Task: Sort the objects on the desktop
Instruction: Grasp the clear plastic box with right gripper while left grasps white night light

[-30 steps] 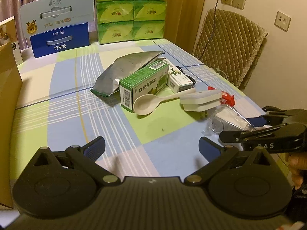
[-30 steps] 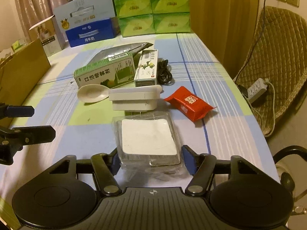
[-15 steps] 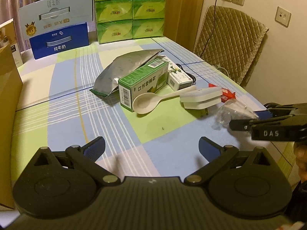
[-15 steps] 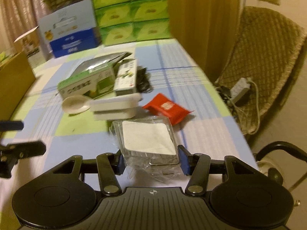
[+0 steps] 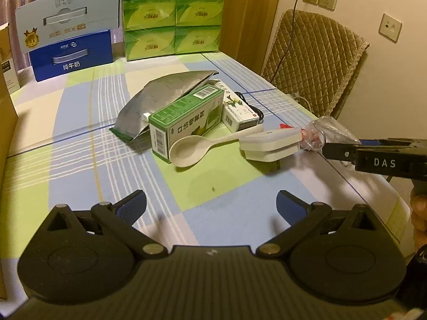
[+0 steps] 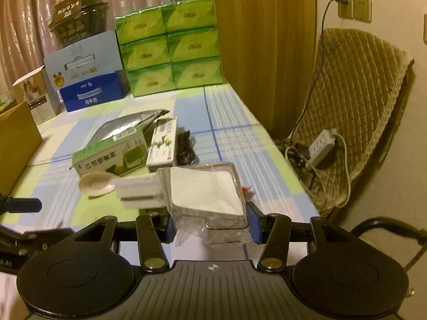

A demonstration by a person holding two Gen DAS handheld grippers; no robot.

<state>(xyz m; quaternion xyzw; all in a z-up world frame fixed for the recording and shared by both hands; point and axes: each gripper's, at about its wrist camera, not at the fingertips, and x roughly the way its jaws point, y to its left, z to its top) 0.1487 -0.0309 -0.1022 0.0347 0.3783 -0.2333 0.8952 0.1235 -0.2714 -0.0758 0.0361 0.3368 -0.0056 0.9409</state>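
A: Left wrist view first. Your left gripper [image 5: 210, 205] hangs over the checked tablecloth [image 5: 80, 160] with its jaws spread wide and nothing between them. Ahead of it a green carton [image 5: 186, 122] lies against a silver foil pouch [image 5: 160, 104], and a cream spoon [image 5: 194, 149] lies with its bowl touching the carton's front.

B: And on the right edge of that view?

A: Your right gripper [image 5: 344, 144] comes in from the side, carrying a clear plastic pack [image 5: 328, 130] clear of the table, just beside a white block [image 5: 269, 144] that sits on the spoon's handle. A white box [image 5: 237, 106] with green print lies behind the carton.

B: Now the right wrist view.

A: Here your right gripper [image 6: 212, 226] has its jaws clamped on the clear plastic pack [image 6: 205, 194], one blue pad on each side. Those jaws have just been closing in on it. The pack shows a white square inside a metal-edged frame, tilted up off the tablecloth [image 6: 240, 138], with loose film hanging below. Beyond it you see the spoon [image 6: 96, 184], the white block [image 6: 138, 192], the green carton [image 6: 109, 157], a black cable [image 6: 185, 146], and a sliver of red wrapper [image 6: 245, 189] peeking out on the right. Green tissue packs [image 6: 170, 48] are stacked at the far end.
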